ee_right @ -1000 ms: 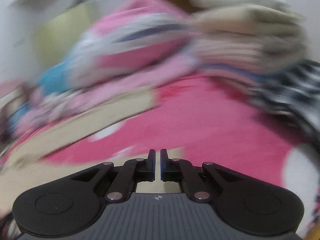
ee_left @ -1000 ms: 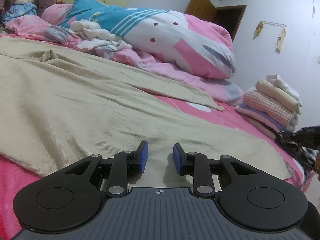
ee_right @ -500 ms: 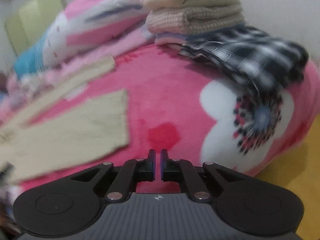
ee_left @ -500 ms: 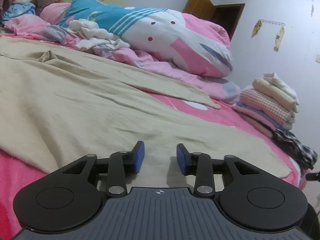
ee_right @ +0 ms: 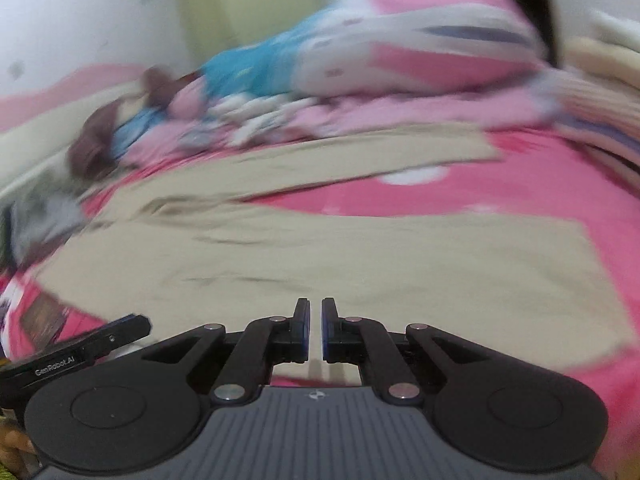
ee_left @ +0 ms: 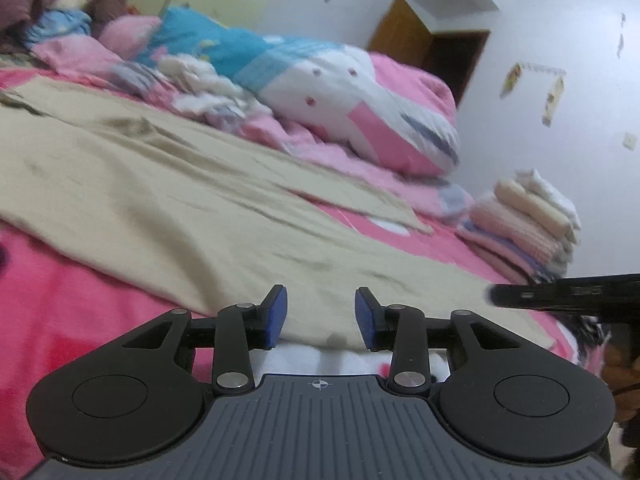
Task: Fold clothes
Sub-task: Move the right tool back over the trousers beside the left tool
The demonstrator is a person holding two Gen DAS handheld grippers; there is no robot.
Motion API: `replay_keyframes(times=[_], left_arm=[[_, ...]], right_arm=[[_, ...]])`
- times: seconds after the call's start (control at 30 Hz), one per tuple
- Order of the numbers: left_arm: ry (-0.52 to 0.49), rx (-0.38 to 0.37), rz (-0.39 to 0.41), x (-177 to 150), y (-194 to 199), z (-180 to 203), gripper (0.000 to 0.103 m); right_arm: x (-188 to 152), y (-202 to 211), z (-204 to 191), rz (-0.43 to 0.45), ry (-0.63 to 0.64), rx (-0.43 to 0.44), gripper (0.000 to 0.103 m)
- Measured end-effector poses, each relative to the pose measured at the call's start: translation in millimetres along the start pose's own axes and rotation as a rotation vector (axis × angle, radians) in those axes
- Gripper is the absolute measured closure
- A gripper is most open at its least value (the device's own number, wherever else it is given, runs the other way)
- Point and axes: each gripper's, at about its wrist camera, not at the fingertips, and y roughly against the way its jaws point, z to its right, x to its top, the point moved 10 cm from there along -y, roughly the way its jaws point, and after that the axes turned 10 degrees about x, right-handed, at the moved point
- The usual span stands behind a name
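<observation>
A large beige garment [ee_left: 168, 200] lies spread flat on the pink blanket, with one long part [ee_right: 360, 160] running apart from the wider part [ee_right: 420, 264]. In the left wrist view my left gripper [ee_left: 320, 316] is open, hovering at the garment's near edge with nothing between its blue pads [ee_left: 276, 314]. My right gripper [ee_right: 316, 328] is shut and empty, low over the same near edge. It also shows as a black bar, the right gripper [ee_left: 560, 298], at the right of the left wrist view. The left gripper's finger [ee_right: 100, 338] enters the right wrist view at lower left.
A stack of folded clothes [ee_left: 532, 220] stands at the far right of the bed. A bunched pink, white and blue duvet [ee_left: 340, 92] and loose clothes [ee_left: 200, 80] line the far side. A brown door [ee_left: 448, 56] and white wall lie beyond.
My right gripper swung from the bed's corner and the checked cloth back over the beige garment. My left gripper drew back to the near edge and opened wider.
</observation>
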Motion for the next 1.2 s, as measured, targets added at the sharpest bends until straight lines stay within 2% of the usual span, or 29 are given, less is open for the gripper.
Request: replay_keyframes(times=[0.17, 0.4, 0.57, 0.73, 0.8, 0.9, 0.97, 1.03, 1.07, 1.13, 1.2], left_arm=[[0.002, 0.111, 0.046, 14.2, 10.1, -34.4, 0.066], [0.048, 0.164, -0.031, 10.3, 9.1, -64.5, 0.066], [0.104, 0.165, -0.038, 10.3, 15.8, -76.7, 0.067], [0.151, 0.189, 0.021, 23.0, 33.1, -87.7, 0.067], [0.166, 0.194, 0.052, 28.7, 40.4, -91.5, 0.067], [0.16, 0.196, 0.08, 33.8, 44.9, -92.4, 0.067], [0.159, 0.192, 0.08, 33.9, 44.6, -92.4, 0.067], [0.158, 0.189, 0.079, 34.0, 44.4, -92.4, 0.067], [0.157, 0.187, 0.079, 34.0, 44.3, -92.4, 0.067], [0.162, 0.188, 0.086, 34.6, 45.5, -93.8, 0.067], [0.162, 0.193, 0.1, 36.1, 47.8, -95.4, 0.067]], right_arm=[[10.8, -61.2, -75.3, -0.06, 0.199, 0.128, 0.099], [15.3, -121.0, -143.0, -0.114, 0.347, 0.297, 0.099], [-1.1, -123.8, -184.1, -0.156, 0.532, 0.457, 0.099], [-24.5, -127.8, -206.3, -0.247, 0.722, 0.541, 0.099], [-30.1, -131.2, -211.1, -0.278, 0.752, 0.581, 0.098], [-38.0, -141.8, -217.5, -0.306, 0.79, 0.596, 0.078], [-42.1, -151.1, -219.3, -0.313, 0.792, 0.588, 0.075], [-42.0, -159.5, -218.5, -0.309, 0.759, 0.57, 0.078], [-40.0, -161.3, -217.9, -0.302, 0.731, 0.565, 0.088], [-34.0, -160.3, -216.3, -0.286, 0.667, 0.566, 0.098], [-27.0, -153.5, -216.3, -0.264, 0.607, 0.595, 0.101]])
